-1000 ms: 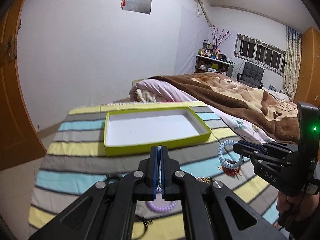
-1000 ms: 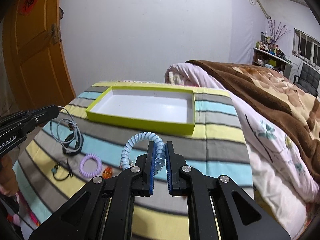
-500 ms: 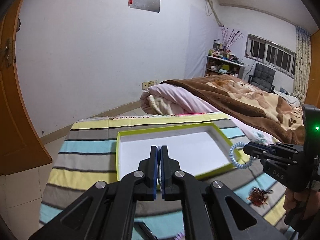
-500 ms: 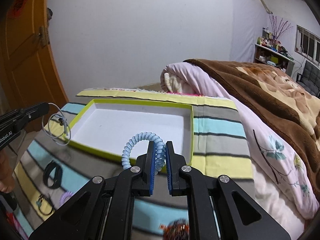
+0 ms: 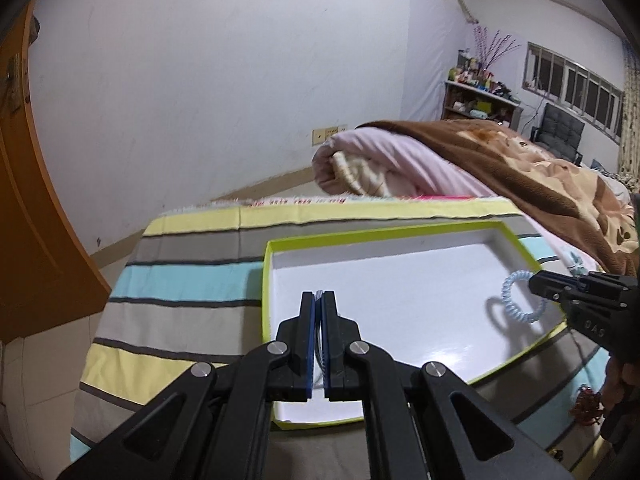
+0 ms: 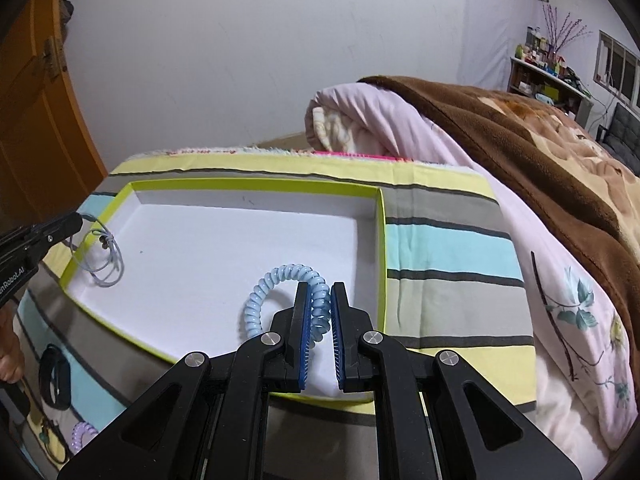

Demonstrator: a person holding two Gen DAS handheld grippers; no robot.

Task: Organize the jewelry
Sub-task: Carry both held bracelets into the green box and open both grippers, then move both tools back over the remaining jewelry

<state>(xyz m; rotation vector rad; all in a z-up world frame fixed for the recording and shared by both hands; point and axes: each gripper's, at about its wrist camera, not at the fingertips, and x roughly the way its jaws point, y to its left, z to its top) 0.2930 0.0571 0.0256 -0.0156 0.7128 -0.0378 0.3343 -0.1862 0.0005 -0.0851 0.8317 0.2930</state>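
The thin cord [image 5: 319, 320] pinched in the left tool [image 5: 319, 300] is nearly all hidden between its pads; the red beaded piece [image 5: 587, 404] is too blurred to identify; the tray [image 6: 256, 189] has its near rim hidden behind the right tool [image 6: 320, 292]; shelf items [image 5: 480, 80] are too small to tell.

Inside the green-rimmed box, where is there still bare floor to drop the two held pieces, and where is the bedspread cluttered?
The box floor is bare throughout; widest between the blue coil tie in the right gripper and the thin cord loop hanging from the left gripper. Clutter sits on the striped bedspread by the box's near-left corner: black band, purple coil.
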